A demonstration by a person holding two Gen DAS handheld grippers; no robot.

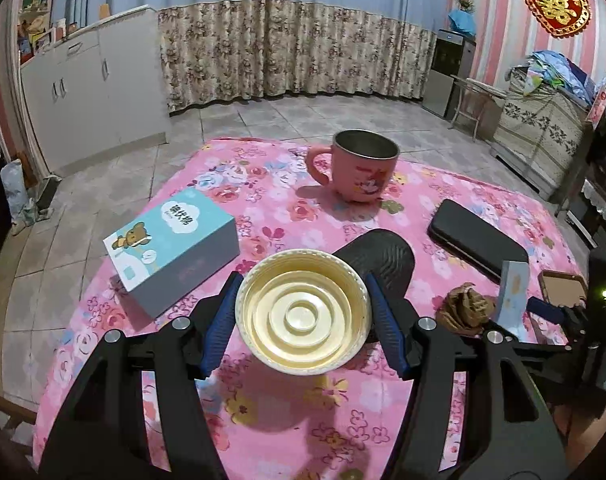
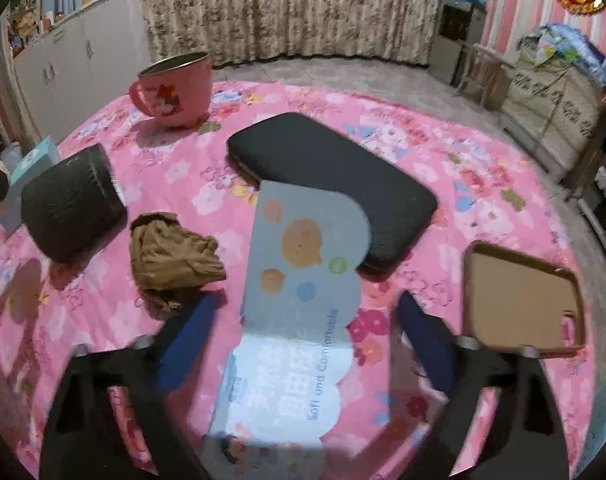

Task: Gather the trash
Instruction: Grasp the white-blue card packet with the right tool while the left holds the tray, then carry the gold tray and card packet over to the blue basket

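Note:
My left gripper (image 1: 303, 316) is shut on a black ribbed cup with a cream underside (image 1: 303, 318), held tipped on its side above the pink floral tablecloth (image 1: 263, 208); the cup also shows in the right wrist view (image 2: 71, 208). A crumpled brown paper (image 2: 175, 258) lies on the cloth, left of my right gripper (image 2: 303, 324); it also shows in the left wrist view (image 1: 465, 308). My right gripper is open, with a folded light-blue card (image 2: 303, 272) lying between its fingers.
A pink mug (image 1: 361, 166) stands at the far side. A blue tissue box (image 1: 171, 248) lies left. A black phone-like slab (image 2: 331, 188) lies mid-table, and a brown phone case (image 2: 523, 300) lies right. Tiled floor, cabinets and curtains surround the table.

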